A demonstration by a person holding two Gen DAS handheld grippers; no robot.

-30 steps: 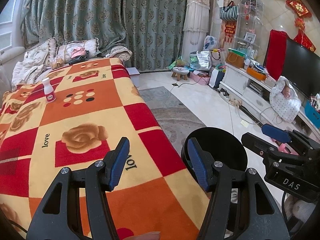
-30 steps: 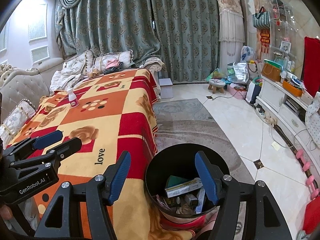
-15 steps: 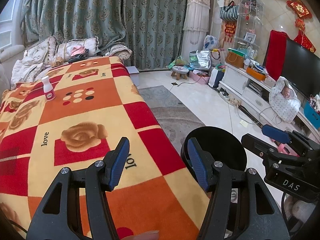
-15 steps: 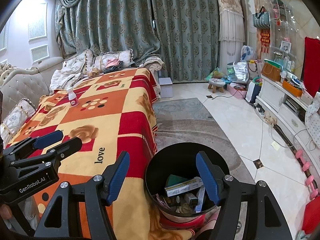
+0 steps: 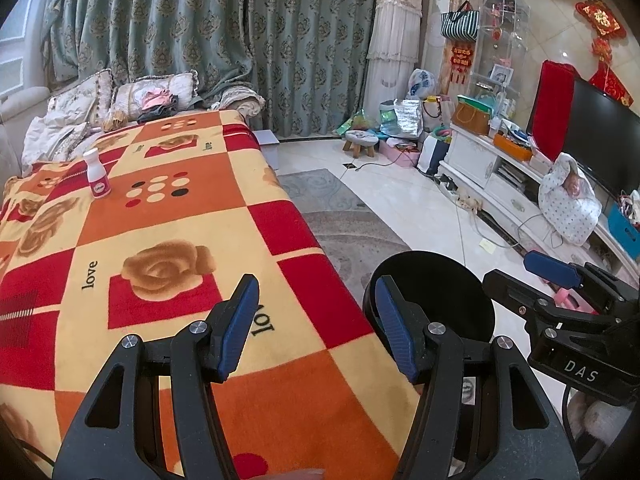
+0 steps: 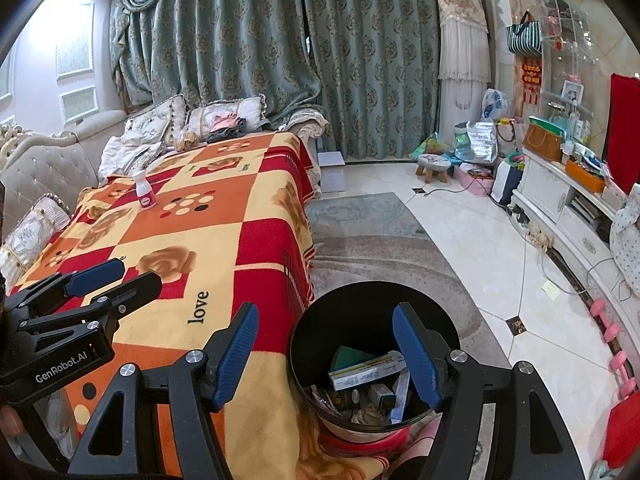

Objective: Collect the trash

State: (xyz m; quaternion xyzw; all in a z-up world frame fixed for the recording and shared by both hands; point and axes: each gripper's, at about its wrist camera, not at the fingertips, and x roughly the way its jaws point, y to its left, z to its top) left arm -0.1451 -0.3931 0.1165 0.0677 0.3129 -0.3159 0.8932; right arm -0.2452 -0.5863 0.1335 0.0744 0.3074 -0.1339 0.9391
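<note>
Nothing moved; fuzzy blanket (image 5: 168,216), round bin (image 6: 372,360).

Only small changes. Right gripper (image 6: 324,354): jaws stand slightly wider apart than a second ago, nothing between the pads, which frame the black trash bin (image 6: 304,344). In the left wrist view, the white bottle (image 5: 96,180) and blanket (image 5: 168,240) pattern sit marginally lower and further right in frame relative to the bin.
</note>
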